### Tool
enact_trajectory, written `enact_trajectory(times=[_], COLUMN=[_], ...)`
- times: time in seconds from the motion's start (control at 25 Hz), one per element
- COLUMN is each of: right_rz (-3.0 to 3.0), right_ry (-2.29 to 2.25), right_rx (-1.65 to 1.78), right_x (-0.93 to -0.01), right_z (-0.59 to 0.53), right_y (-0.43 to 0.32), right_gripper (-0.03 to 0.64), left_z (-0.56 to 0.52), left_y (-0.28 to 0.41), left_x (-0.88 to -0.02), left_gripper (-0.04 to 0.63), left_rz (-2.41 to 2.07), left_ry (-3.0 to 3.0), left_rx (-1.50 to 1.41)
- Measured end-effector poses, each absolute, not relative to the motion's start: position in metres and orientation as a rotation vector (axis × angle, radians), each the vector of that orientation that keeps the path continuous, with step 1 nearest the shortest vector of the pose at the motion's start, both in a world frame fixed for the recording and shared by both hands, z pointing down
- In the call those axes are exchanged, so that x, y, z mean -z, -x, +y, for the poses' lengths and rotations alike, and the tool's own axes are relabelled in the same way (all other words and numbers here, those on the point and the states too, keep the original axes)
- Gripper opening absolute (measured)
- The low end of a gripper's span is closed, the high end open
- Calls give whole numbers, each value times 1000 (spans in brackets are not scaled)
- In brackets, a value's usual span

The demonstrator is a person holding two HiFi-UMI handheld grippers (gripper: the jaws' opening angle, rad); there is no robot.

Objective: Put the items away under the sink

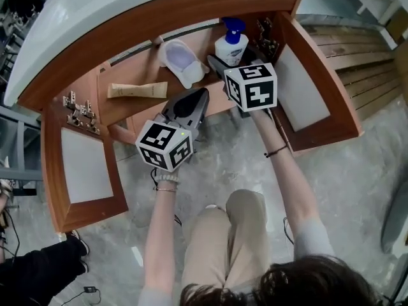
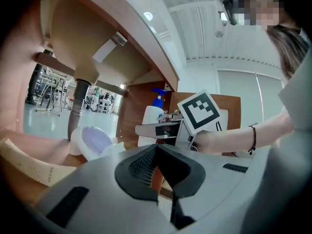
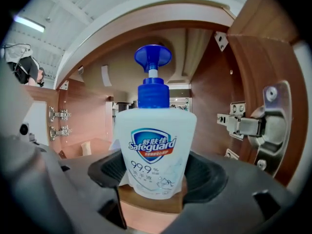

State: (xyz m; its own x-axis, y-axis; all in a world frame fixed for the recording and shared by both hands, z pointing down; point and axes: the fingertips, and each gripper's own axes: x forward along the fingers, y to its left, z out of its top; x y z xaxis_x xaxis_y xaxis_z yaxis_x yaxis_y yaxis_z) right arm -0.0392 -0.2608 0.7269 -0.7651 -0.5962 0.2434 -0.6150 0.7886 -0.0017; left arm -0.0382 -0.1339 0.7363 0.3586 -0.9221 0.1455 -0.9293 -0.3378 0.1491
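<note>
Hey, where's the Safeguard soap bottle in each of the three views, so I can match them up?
Head view: Safeguard soap bottle top centre, inside the cabinet, right of the lilac tub.
Left gripper view: centre, again right of the tub.
Right gripper view: dead centre, between the right gripper's jaws.
Shared landmark: the door hinge just right of the bottle.

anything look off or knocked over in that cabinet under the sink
One thing: the white and lavender container lies tipped on its side on the cabinet shelf, between the tube, which lies flat, and the upright soap bottle. Nothing looks spilled or broken.
</note>
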Motion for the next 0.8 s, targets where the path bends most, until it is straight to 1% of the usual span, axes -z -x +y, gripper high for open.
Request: enact_trajectory(times=[0.28, 0.8], right_rz=[-2718, -2664], right_ry=[-955, -968], right_rx=[-98, -89], right_x=[-747, -772], right_z=[-271, -288], right_y=[49, 62], right_gripper=[359, 360], left_z=[-133, -141], left_y=[44, 50], left_x=[-753, -757], left_gripper=[-3, -3], left_rz=[-1681, -1682], left_ry=[-2399, -2399], left_rx=[-39, -38])
